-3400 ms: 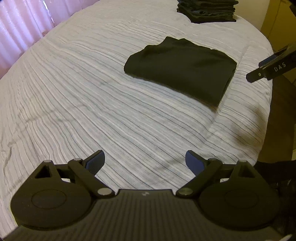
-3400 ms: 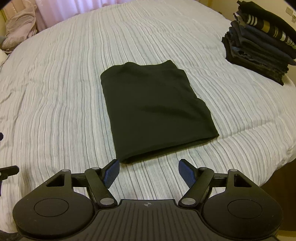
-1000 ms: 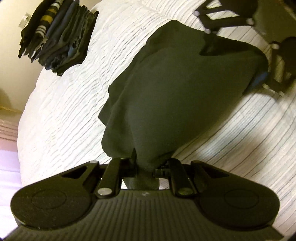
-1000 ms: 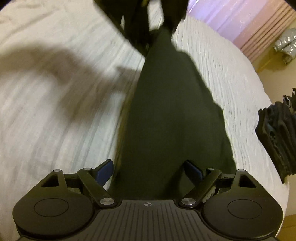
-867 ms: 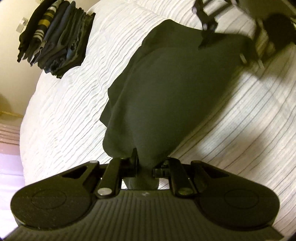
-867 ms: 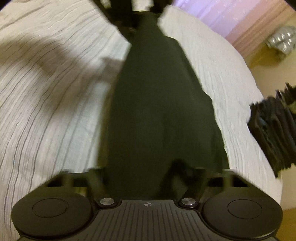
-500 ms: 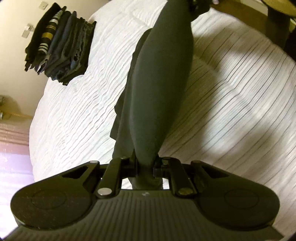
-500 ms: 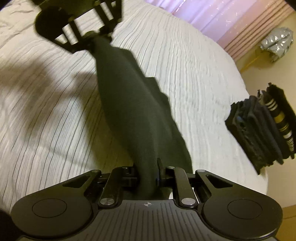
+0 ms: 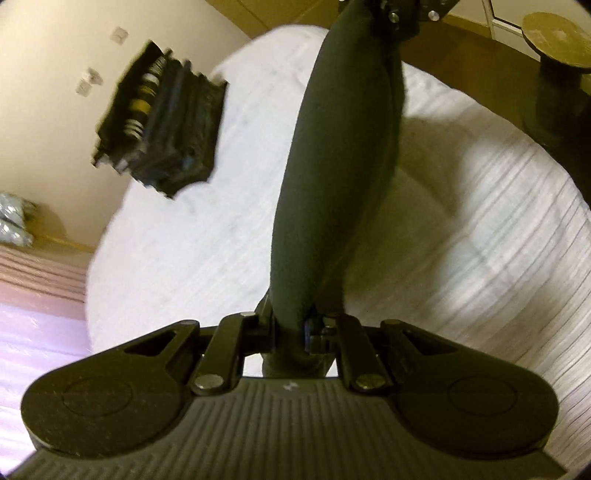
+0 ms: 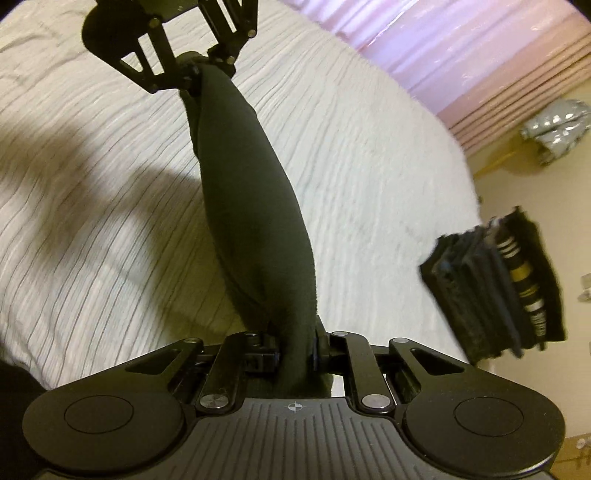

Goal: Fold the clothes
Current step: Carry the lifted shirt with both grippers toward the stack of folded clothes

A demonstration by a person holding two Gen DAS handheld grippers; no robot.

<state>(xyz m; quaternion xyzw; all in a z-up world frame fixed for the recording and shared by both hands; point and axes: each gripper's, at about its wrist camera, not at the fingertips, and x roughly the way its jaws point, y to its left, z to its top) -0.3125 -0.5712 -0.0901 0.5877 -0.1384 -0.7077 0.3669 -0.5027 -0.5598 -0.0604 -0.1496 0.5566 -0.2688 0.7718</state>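
Note:
A dark folded garment hangs stretched between my two grippers, lifted clear above the striped white bed. In the left wrist view my left gripper is shut on one end of it, and my right gripper pinches the far end at the top edge. The right wrist view mirrors this: my right gripper is shut on the near end of the garment, while my left gripper clamps the far end over the bed. The cloth sags into a narrow roll.
A stack of folded dark clothes sits at the bed's edge. Pink curtains hang beyond the bed. A round-topped stand is beside the bed, and a silver bag lies on the floor.
My right gripper closed on the garment's near end. Both grippers rose and lifted the garment off the bed, pulling it from a flat fold into a taut hanging roll.

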